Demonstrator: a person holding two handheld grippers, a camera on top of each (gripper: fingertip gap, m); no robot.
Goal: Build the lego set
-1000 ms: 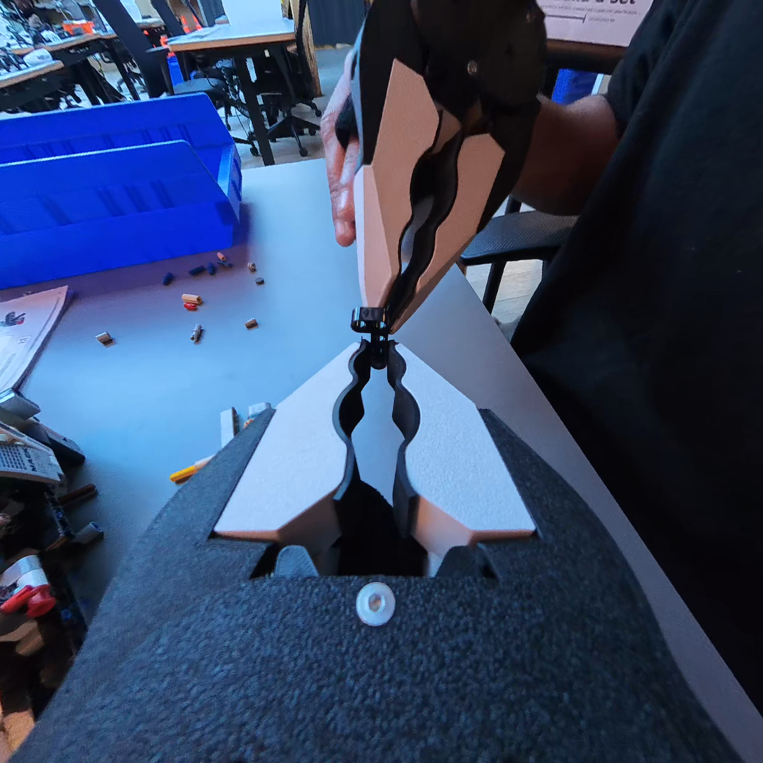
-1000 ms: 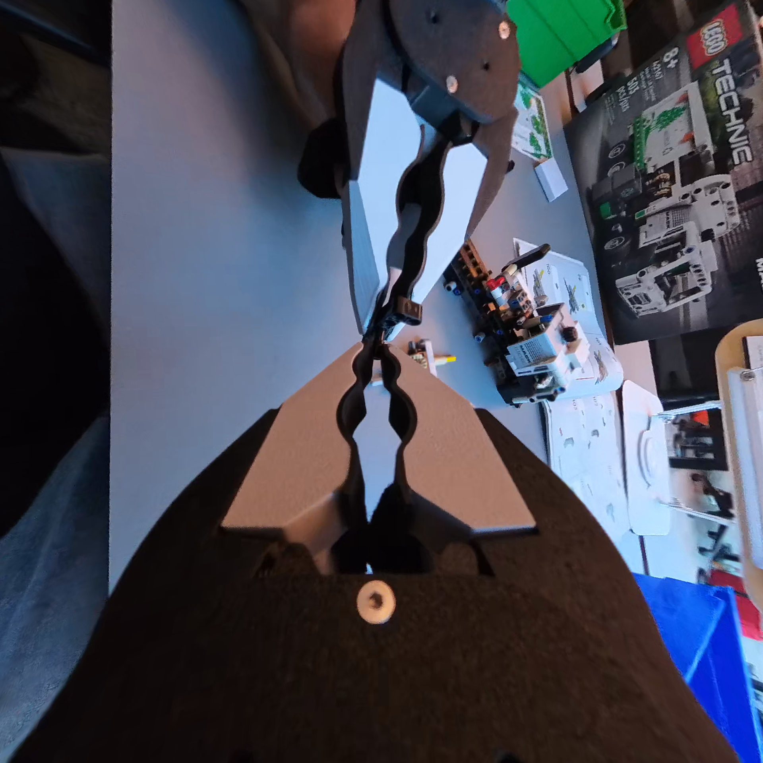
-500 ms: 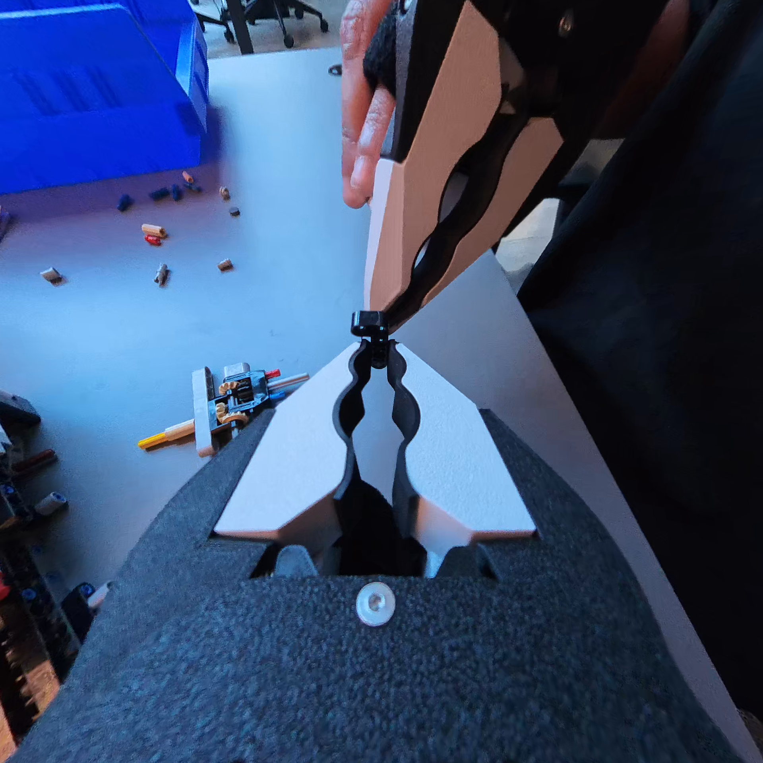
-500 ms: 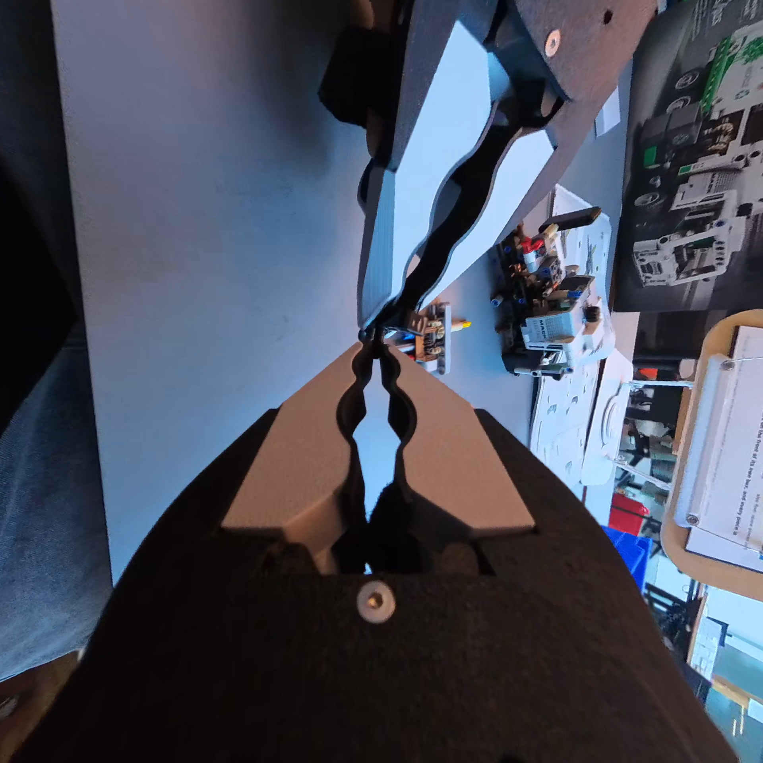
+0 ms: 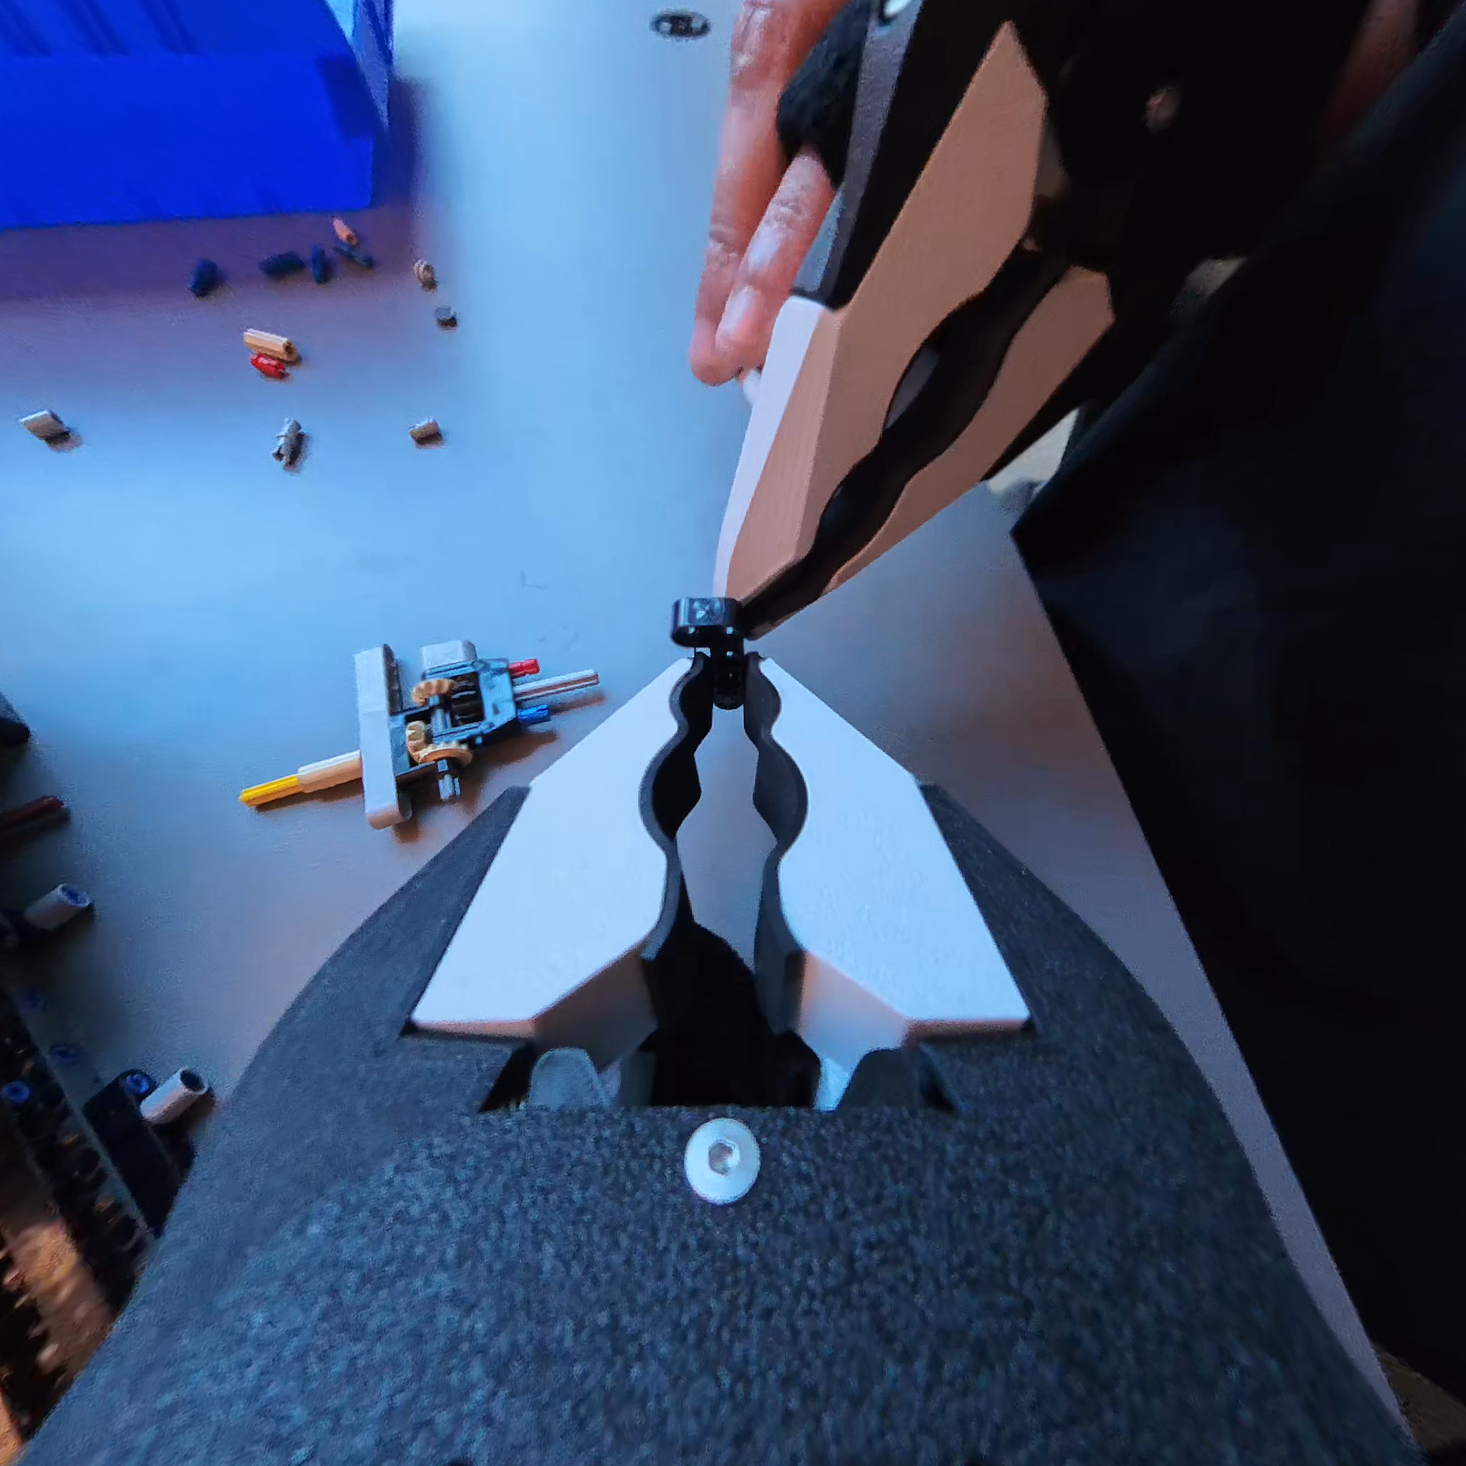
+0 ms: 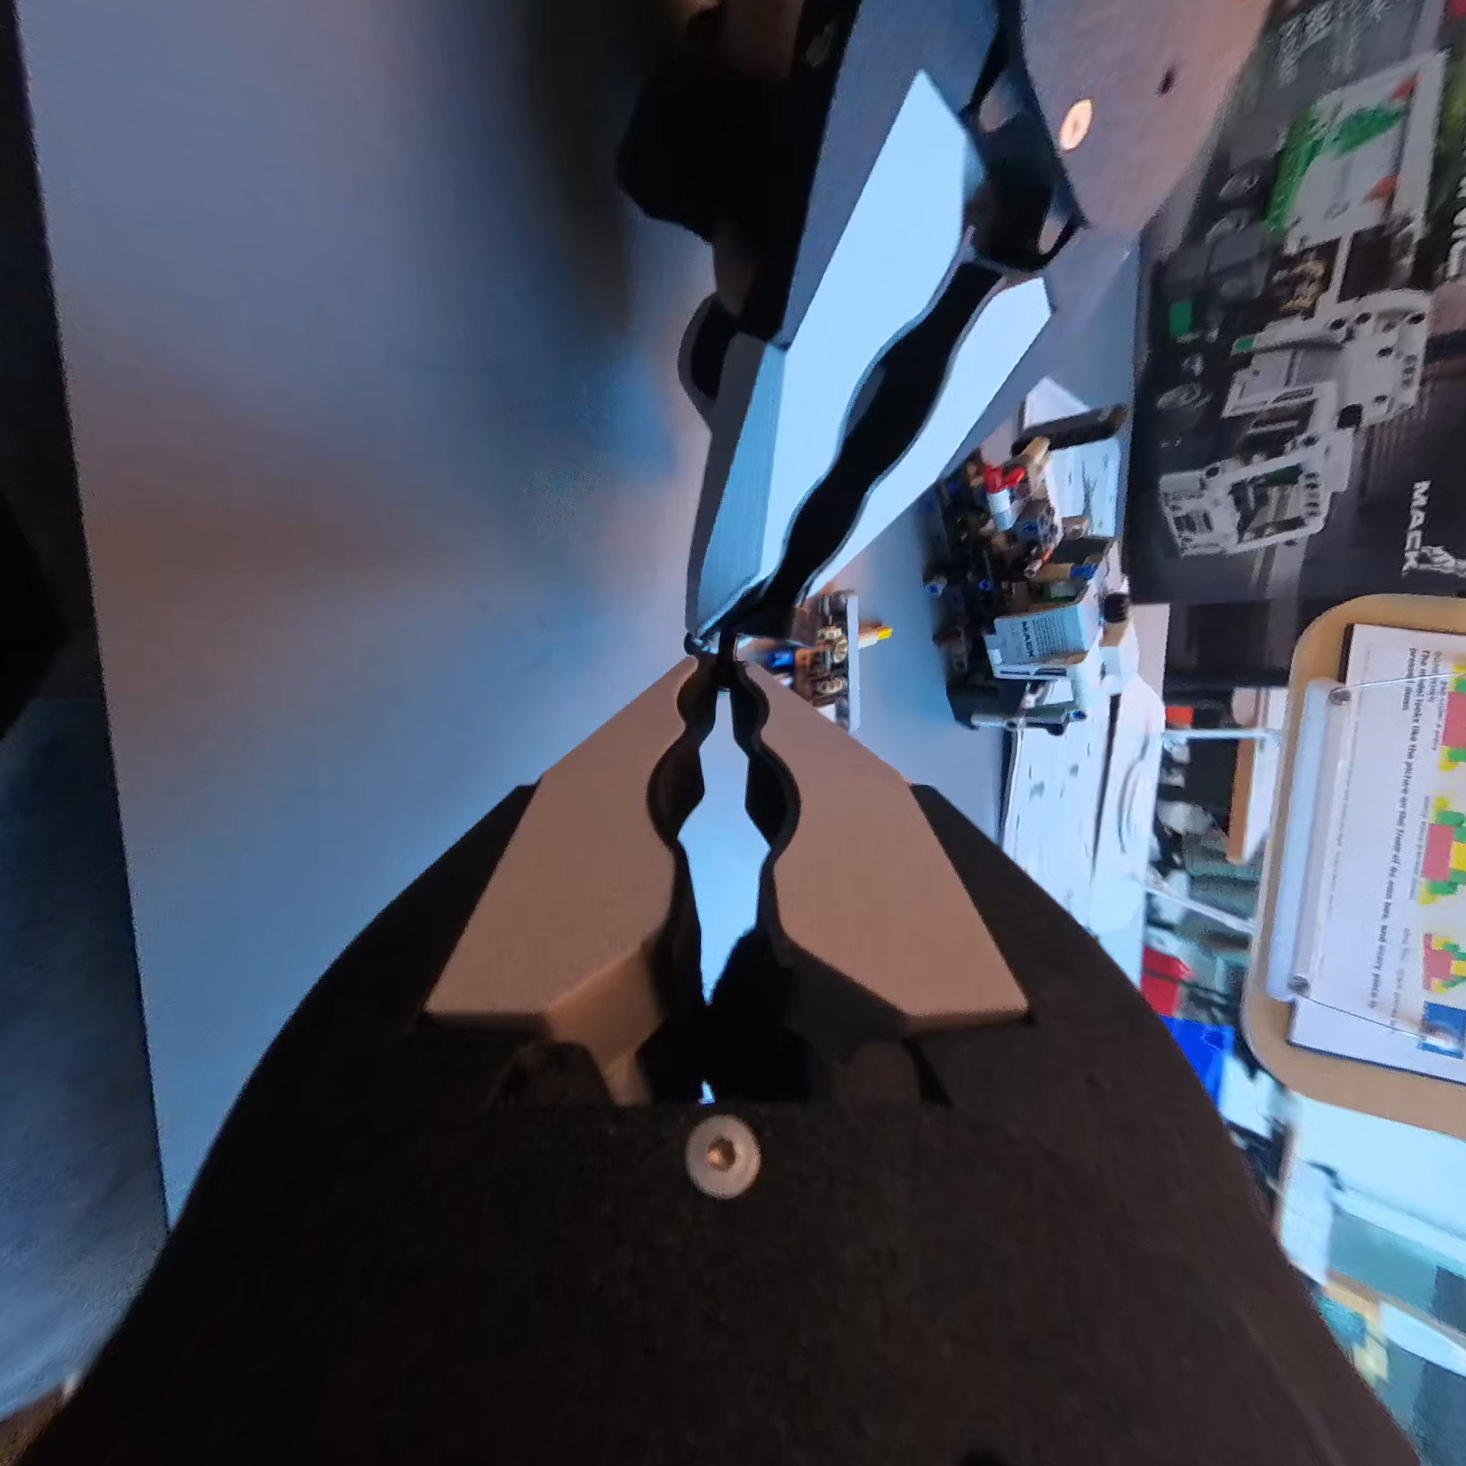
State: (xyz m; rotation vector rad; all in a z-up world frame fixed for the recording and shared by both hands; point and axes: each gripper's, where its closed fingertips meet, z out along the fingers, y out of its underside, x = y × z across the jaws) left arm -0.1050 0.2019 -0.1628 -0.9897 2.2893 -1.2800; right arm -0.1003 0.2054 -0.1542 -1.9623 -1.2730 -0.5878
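Up close, the left tool [image 5: 723,688] pinches a small black lego connector [image 5: 708,635] at its very tips, the piece's stem caught between the dark wavy pads and its crossbar head standing just past them. The right tool [image 5: 754,620] comes in from the upper right in the left wrist view, its tips pressed together and touching the right end of that crossbar; whether it actually grips the piece or only meets it is hard to tell, since the contact is tiny and dark. A person's hand [image 5: 750,230] wraps the right tool's body.

From the right wrist view the same meeting shows with the two sets of tips nose to nose above the pale grey surface [image 6: 357,397], both held off it.

On the surface to the left of the tips lies a small lego subassembly [image 5: 428,734]: a light grey beam, tan gears, a dark frame, red and blue pins and a yellow-tipped axle sticking out. Farther back, loose pins [image 5: 274,353] in tan, red, blue and grey are scattered near a blue bin [image 5: 182,119]. In the right wrist view a larger partly built model [image 6: 1023,571] sits on open instruction sheets [image 6: 1071,793], beside the dark lego box [image 6: 1301,317] showing a white truck.
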